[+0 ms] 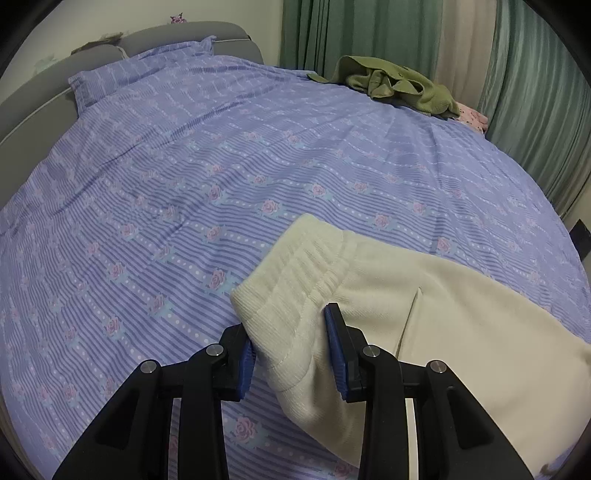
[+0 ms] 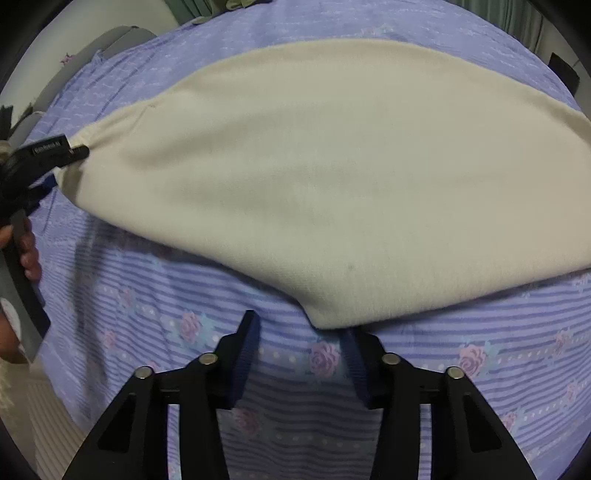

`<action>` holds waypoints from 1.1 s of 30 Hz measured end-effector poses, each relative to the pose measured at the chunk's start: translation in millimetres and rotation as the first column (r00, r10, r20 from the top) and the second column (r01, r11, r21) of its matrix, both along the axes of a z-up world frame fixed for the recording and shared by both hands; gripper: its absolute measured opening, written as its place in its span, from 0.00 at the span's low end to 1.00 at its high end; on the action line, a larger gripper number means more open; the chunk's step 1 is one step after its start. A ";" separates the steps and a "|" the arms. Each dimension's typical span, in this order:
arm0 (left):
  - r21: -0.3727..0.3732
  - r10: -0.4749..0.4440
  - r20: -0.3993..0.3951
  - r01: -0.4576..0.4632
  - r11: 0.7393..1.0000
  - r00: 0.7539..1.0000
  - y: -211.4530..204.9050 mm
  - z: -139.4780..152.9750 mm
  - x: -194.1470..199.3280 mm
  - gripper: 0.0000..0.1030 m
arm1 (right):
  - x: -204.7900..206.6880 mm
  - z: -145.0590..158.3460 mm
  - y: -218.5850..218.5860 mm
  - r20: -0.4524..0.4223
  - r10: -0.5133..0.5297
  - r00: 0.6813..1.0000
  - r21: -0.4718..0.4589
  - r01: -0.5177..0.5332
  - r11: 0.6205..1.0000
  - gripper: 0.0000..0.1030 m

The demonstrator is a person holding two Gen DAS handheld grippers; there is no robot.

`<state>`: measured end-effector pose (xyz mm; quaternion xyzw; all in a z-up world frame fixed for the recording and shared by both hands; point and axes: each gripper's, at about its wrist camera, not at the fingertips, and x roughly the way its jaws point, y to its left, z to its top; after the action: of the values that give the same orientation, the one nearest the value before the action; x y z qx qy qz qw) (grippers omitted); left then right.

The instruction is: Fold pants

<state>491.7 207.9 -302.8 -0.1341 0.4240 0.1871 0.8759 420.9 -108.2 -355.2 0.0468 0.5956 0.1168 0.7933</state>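
Pants [image 1: 424, 314]: waistband clenched in my left gripper [image 1: 288, 354] for lifting; right gripper [image 2: 301, 354], released, poised just before the near hem, on the bed [image 1: 184, 166].

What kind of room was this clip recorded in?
Most likely a home bedroom: a bed under a purple floral bedspread, a grey padded headboard behind it, green curtains along the wall, and loose green clothing lying at the far edge.
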 end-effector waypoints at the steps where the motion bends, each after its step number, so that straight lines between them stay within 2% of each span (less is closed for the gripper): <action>1: 0.004 -0.003 0.002 0.003 1.000 1.000 -1.0 0.5 -0.6 0.34 | -0.4 8.9 0.4 0.026 -0.003 1.000 0.002 0.003 1.000 0.41; 5: 0.010 -0.013 0.010 0.013 1.000 1.000 -2.8 2.6 -1.1 0.34 | -1.0 30.4 6.0 0.118 0.025 0.993 -0.047 -0.020 0.999 0.41; 8: 0.010 -0.017 0.006 0.017 1.000 1.000 -2.3 2.6 0.2 0.34 | 4.2 27.7 7.2 0.131 0.040 0.991 -0.069 -0.032 0.997 0.40; 11: 0.022 -0.027 -0.002 0.027 0.999 1.000 -2.8 1.9 0.4 0.34 | 10.2 25.2 2.4 0.125 0.035 0.991 -0.093 -0.023 0.995 0.32; 15: 0.046 -0.049 -0.006 0.049 0.998 0.999 -4.6 1.9 0.2 0.34 | 15.0 34.4 0.0 0.153 0.063 0.986 -0.113 -0.045 0.993 0.32; 17: 0.059 -0.055 -0.007 0.056 0.997 0.998 -6.8 2.6 0.3 0.34 | 10.8 45.7 4.8 0.191 0.118 0.974 -0.162 -0.087 0.983 0.32; 21: 0.044 -0.046 -0.005 0.046 0.998 0.999 -4.9 3.8 2.2 0.34 | 13.2 58.6 8.9 0.225 0.162 0.961 -0.171 -0.124 0.977 0.32; 23: 0.021 -0.033 -0.012 0.033 0.999 0.999 -1.5 2.1 3.3 0.34 | 24.2 45.7 7.0 0.176 0.160 0.971 -0.148 -0.135 0.980 0.32; 25: 0.023 -0.032 -0.017 0.032 0.999 0.999 -1.6 0.5 3.5 0.34 | 32.7 32.8 2.8 0.125 0.135 0.983 -0.084 -0.125 0.989 0.32; 27: 0.025 -0.031 -0.023 0.031 0.999 0.999 -1.8 -1.6 2.9 0.34 | 35.1 21.0 1.9 0.080 0.134 0.988 -0.064 -0.129 0.990 0.32; 32: 0.053 -0.045 -0.034 0.046 0.998 0.998 -3.8 -3.4 0.2 0.34 | 20.8 10.1 4.0 0.053 0.164 0.985 -0.067 -0.161 0.985 0.31; 33: 0.054 -0.045 -0.036 0.047 0.997 0.998 -3.1 -3.4 -0.4 0.34 | 20.1 10.3 4.6 0.053 0.168 0.984 -0.068 -0.164 0.984 0.19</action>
<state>491.4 204.7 -306.2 -0.0969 0.4367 0.1809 0.8759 441.0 -103.6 -344.9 -0.0315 0.5774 0.1648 0.7990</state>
